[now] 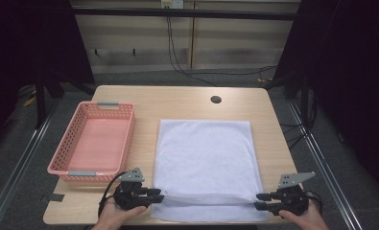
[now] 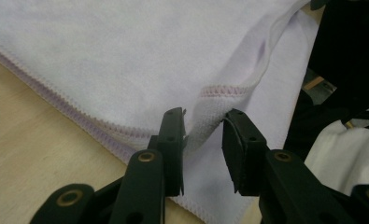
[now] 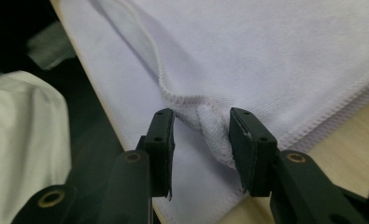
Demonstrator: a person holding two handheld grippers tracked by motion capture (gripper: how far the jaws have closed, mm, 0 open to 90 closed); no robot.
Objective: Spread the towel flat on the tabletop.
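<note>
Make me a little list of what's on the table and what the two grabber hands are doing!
table: light wooden table with a small dark hole near the far edge
cloth: white towel spread flat, its near edge folded over
basket: pink basket, empty, left of the towel
left gripper: left gripper at the towel's near left corner, jaws apart, folded corner between them, pads not pressing
right gripper: right gripper at the near right corner, jaws apart, bunched corner between them
</note>
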